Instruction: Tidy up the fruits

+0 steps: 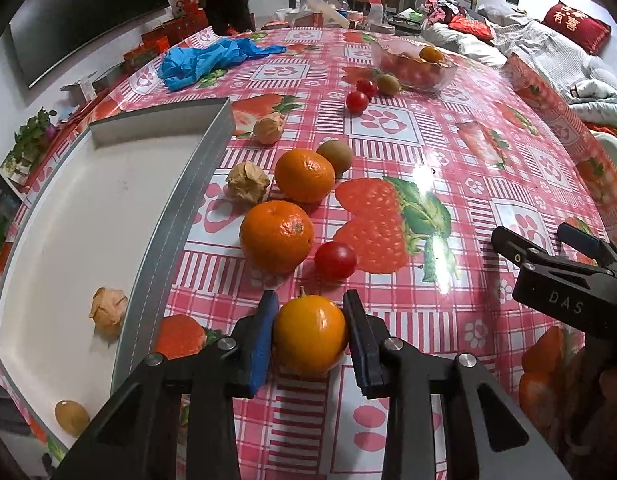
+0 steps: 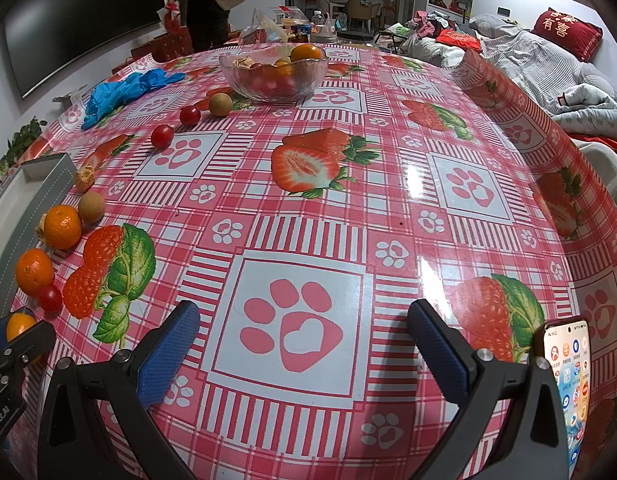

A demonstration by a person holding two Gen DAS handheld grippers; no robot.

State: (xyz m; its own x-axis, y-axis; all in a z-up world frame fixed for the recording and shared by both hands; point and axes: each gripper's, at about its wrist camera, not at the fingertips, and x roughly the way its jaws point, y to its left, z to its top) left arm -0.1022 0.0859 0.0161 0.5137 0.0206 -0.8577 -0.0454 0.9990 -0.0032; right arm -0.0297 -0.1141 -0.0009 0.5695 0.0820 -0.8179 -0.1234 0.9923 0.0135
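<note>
My left gripper (image 1: 310, 305) is shut on a small smooth orange fruit (image 1: 310, 334) with a short stem, its blue pads pressing both sides just above the tablecloth. To its left lies a white tray with a grey rim (image 1: 176, 208); inside are a papery husked fruit (image 1: 108, 312) and a small brown fruit (image 1: 70, 416). Beyond the held fruit sit two mandarins (image 1: 276, 236) (image 1: 304, 176), a cherry tomato (image 1: 335, 260), a brown fruit (image 1: 335, 156) and two husked fruits (image 1: 248, 182). My right gripper (image 2: 304, 316) stands open over a paw print, holding nothing.
A glass bowl (image 2: 244, 80) with tomatoes and oranges stands at the far side, with two cherry tomatoes (image 2: 162, 136) and a brown fruit (image 2: 220, 104) near it. Blue gloves (image 2: 124, 88) lie far left. A phone (image 2: 568, 380) is at the right. A person stands beyond the table.
</note>
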